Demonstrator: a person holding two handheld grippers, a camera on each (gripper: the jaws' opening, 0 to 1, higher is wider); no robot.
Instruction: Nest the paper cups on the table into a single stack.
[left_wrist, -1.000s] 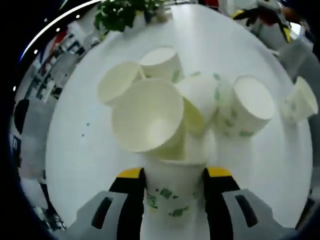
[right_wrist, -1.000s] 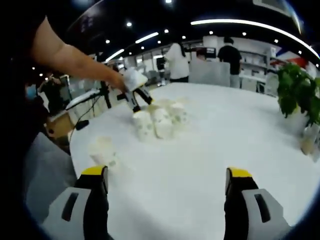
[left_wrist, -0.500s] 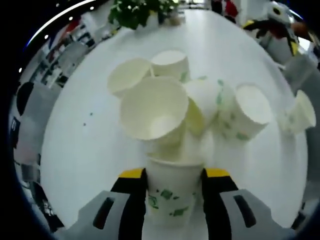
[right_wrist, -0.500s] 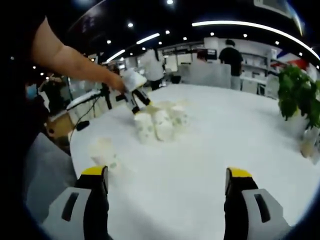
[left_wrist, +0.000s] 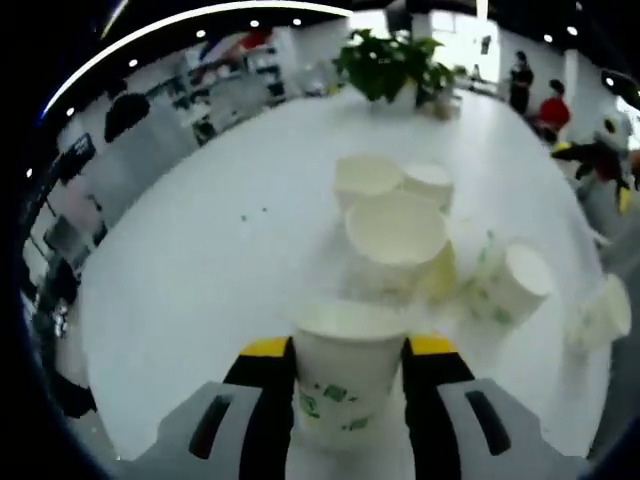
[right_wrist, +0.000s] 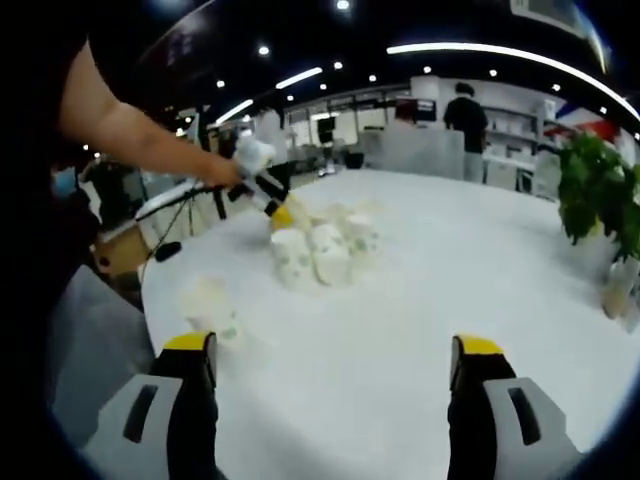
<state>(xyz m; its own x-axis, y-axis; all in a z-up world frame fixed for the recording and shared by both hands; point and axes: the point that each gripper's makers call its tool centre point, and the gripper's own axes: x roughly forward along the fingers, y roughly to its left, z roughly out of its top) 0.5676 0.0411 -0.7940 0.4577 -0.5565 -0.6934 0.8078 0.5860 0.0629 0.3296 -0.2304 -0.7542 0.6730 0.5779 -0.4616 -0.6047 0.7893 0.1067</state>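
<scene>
Here, a broad white table (left_wrist: 200, 260) with a rounded edge carries everything, set in a large open room with ceiling light strips, shelving along the far wall and a leafy potted plant (left_wrist: 392, 66) at the table's far end; in the right gripper view the same plant (right_wrist: 597, 185) stands at the right edge of the table (right_wrist: 440, 290), and several people stand in the background by a counter. In the left gripper view the left gripper (left_wrist: 348, 355) has its two yellow-tipped jaws pressed against either side of a paper cup (left_wrist: 346, 375) with green leaf marks, held upright with its open mouth up. Just beyond it sits a cluster of cups (left_wrist: 400, 225): a large open-mouthed one in front, two more behind it, and a cup lying tilted (left_wrist: 515, 285) to the right. A further cup on its side (left_wrist: 600, 318) lies apart near the right edge. In the right gripper view the right gripper (right_wrist: 330, 370) hangs above bare tabletop with its jaws spread wide and nothing between them. Farther off, the person's bare forearm (right_wrist: 140, 135) reaches to the other gripper at the cluster of cups (right_wrist: 320, 250), and one lone cup (right_wrist: 207, 305) lies near the left edge of the table.
</scene>
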